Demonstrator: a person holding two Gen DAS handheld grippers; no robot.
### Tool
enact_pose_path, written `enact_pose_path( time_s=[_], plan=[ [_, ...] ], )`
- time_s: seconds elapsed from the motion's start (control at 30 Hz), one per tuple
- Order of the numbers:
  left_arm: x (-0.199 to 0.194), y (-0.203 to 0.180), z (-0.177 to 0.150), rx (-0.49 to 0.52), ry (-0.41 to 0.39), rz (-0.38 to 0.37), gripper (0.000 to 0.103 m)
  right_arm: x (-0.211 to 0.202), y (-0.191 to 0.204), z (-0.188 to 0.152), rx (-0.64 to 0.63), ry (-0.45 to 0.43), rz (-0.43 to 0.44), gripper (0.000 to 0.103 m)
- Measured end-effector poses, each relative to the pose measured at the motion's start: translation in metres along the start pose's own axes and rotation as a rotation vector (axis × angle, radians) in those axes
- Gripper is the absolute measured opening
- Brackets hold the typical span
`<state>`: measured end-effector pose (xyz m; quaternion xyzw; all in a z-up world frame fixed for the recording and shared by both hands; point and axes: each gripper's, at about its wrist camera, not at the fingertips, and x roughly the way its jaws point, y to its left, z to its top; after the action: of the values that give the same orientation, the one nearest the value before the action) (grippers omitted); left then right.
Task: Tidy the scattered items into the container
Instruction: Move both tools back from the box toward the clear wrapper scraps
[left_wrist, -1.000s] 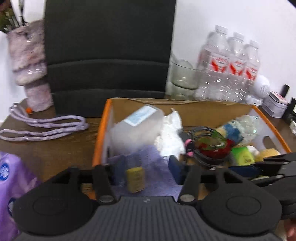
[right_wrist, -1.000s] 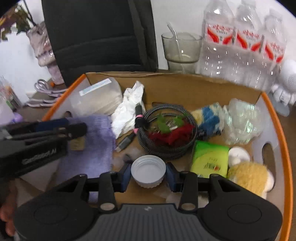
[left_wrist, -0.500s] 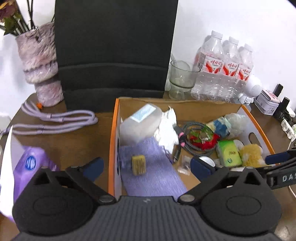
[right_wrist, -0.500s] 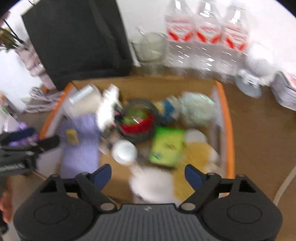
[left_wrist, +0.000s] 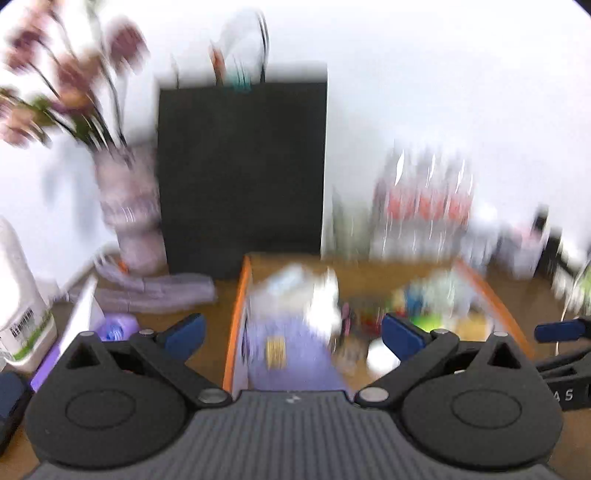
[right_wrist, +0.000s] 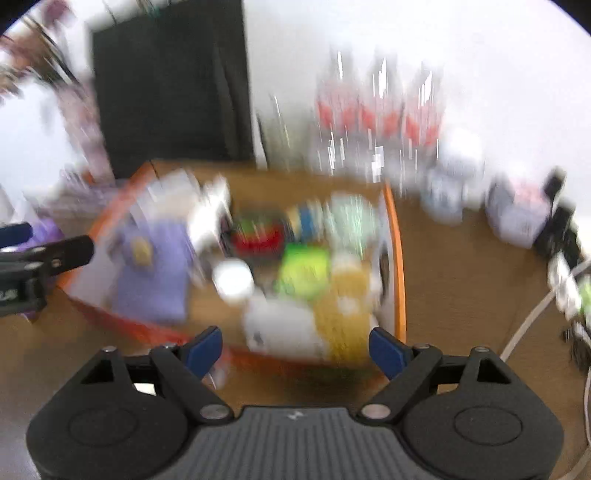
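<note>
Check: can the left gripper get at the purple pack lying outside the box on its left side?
Probably yes. The left gripper is open and empty, and the purple pack lies on the table just outside the orange box, nothing on top. A white bottle crowds its far side; blur hides detail.

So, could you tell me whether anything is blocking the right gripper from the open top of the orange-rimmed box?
Nothing visible does. The right gripper is open and empty just outside the near rim of the orange-rimmed box, whose top is uncovered.

Brown wooden table (right_wrist: 461, 266): orange-rimmed box (right_wrist: 398, 243), water bottles (right_wrist: 376, 122), black bag (left_wrist: 242, 173), vase (left_wrist: 129, 210), purple cord (left_wrist: 155, 291) and white cable (right_wrist: 528, 325) are carried directly.
</note>
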<state>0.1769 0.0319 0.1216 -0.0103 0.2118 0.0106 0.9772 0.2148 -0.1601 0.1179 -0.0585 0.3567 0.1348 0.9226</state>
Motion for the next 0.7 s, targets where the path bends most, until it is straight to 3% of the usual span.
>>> enact_pose_path(
  time_s=[0.07,0.1,0.27,0.47,0.57,0.7],
  plan=[
    [-0.008,-0.005,-0.014,0.023,-0.004,0.004,0.103,-0.015,0.004,-0.020,0.007,-0.146,-0.025,0.088],
    [-0.010,-0.007,-0.019,0.022,0.006,0.020,0.103,-0.018,0.006,-0.027,0.016,-0.173,-0.024,0.088],
    [-0.038,-0.010,-0.039,0.002,-0.037,0.038,0.103,-0.035,0.011,-0.048,0.068,-0.252,0.012,0.087],
    [-0.095,-0.019,-0.055,0.022,-0.104,0.034,0.103,-0.076,0.029,-0.073,0.041,-0.312,-0.011,0.088],
    [-0.140,-0.018,-0.092,-0.018,-0.150,-0.014,0.103,-0.107,0.030,-0.109,0.097,-0.349,0.023,0.092],
    [-0.175,-0.017,-0.155,-0.119,-0.077,-0.041,0.103,-0.132,0.037,-0.175,0.135,-0.388,-0.021,0.098]
  ],
)
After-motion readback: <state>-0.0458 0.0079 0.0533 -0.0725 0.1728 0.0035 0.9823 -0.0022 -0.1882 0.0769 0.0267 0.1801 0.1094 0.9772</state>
